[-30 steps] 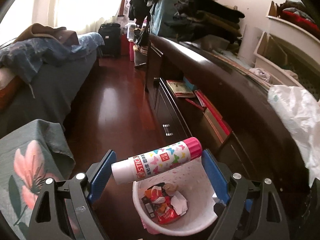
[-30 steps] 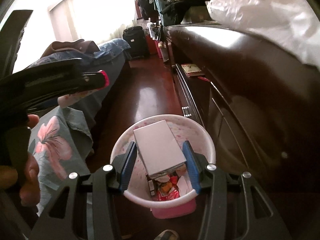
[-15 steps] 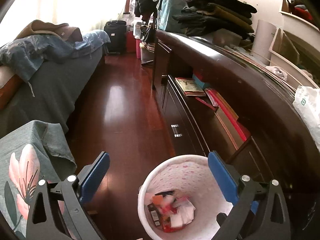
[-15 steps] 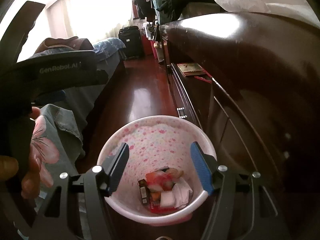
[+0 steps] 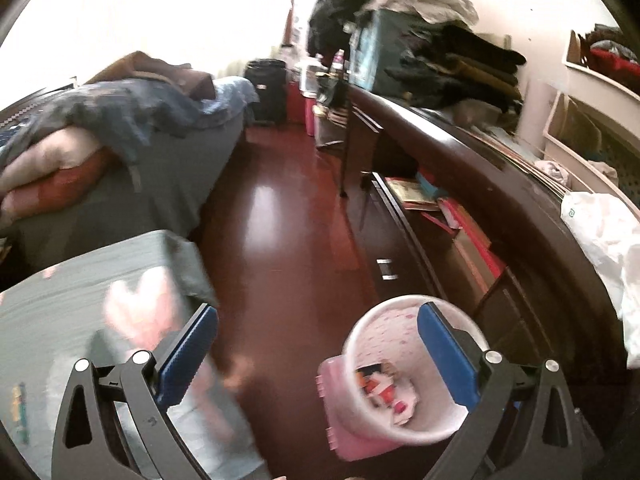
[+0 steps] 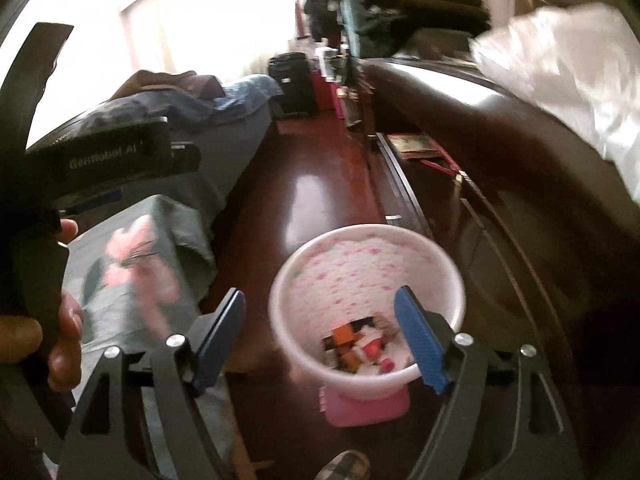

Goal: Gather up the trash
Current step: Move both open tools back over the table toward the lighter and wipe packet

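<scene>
Trash (image 6: 360,350) sat in the pink-speckled bin (image 6: 366,264) on the floor beside the dark table (image 5: 500,184)
Your left claw (image 5: 316,354) and right claw (image 6: 320,340) both gaped wide, gripping nothing; any further trash to collect wasn't visible

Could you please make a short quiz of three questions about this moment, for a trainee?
1. True or false: the left gripper holds a glue stick.
2. Where does the white bin stand? A) on the bed B) on the floor beside the dark cabinet C) on the cabinet top
3. Fill in: the white plastic bag lies on top of the ____.

Key: 1 false, both grippers, left and right, are open and empty. 2 B. 3 cabinet.
</scene>
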Demonstrator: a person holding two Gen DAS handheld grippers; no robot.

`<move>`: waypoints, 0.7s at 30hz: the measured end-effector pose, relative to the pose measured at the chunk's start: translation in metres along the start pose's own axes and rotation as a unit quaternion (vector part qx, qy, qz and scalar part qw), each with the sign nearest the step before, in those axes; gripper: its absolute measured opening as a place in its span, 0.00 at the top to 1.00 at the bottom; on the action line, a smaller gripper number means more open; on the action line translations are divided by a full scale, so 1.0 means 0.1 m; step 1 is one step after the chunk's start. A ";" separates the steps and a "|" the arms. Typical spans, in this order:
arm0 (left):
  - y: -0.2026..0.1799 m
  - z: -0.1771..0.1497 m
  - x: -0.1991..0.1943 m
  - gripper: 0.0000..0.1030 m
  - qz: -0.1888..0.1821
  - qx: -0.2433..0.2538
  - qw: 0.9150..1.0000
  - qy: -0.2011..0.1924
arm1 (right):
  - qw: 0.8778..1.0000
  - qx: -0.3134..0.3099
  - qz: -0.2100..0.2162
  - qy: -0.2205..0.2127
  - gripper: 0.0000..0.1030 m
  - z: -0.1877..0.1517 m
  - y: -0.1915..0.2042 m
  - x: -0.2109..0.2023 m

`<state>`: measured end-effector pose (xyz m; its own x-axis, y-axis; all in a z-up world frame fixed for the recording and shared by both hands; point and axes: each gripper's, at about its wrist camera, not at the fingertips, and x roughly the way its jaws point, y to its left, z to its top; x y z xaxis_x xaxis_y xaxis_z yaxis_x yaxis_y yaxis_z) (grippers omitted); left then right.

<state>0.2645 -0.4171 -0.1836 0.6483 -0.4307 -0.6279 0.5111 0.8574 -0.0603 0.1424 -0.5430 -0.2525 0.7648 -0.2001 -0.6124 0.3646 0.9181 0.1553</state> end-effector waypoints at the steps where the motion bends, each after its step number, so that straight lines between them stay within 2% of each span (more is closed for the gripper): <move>1: 0.10 -0.04 -0.10 0.04 0.010 -0.003 1.000 -0.002 | 1.000 -0.006 0.008 0.000 0.21 -0.01 0.10 -0.05; 6: 0.68 -0.26 -0.54 0.04 0.063 -0.028 0.998 -0.011 | 0.998 -0.039 0.056 0.008 0.17 -0.12 0.68 -0.28; 11: 1.38 -0.61 -0.80 0.04 0.123 -0.058 0.991 0.010 | 0.992 -0.076 0.101 0.026 0.17 -0.26 1.27 -0.40; 13: 1.66 -0.71 -0.83 0.04 0.149 -0.074 0.986 0.019 | 0.989 -0.093 0.112 0.031 0.17 -0.32 1.47 -0.44; 16: 2.06 -0.85 -0.78 0.04 0.168 -0.097 0.980 0.040 | 0.985 -0.115 0.124 0.037 0.17 -0.38 1.74 -0.47; 21: 2.54 -1.03 -0.56 0.04 0.174 -0.122 0.974 0.079 | 0.980 -0.140 0.134 0.042 0.17 -0.45 2.07 -0.50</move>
<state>0.3006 -0.1461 -0.2436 0.6534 -0.0691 -0.7538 0.1144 0.9934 0.0082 0.1560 -0.3276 -0.2247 0.7627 0.0786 -0.6419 -0.0116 0.9941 0.1079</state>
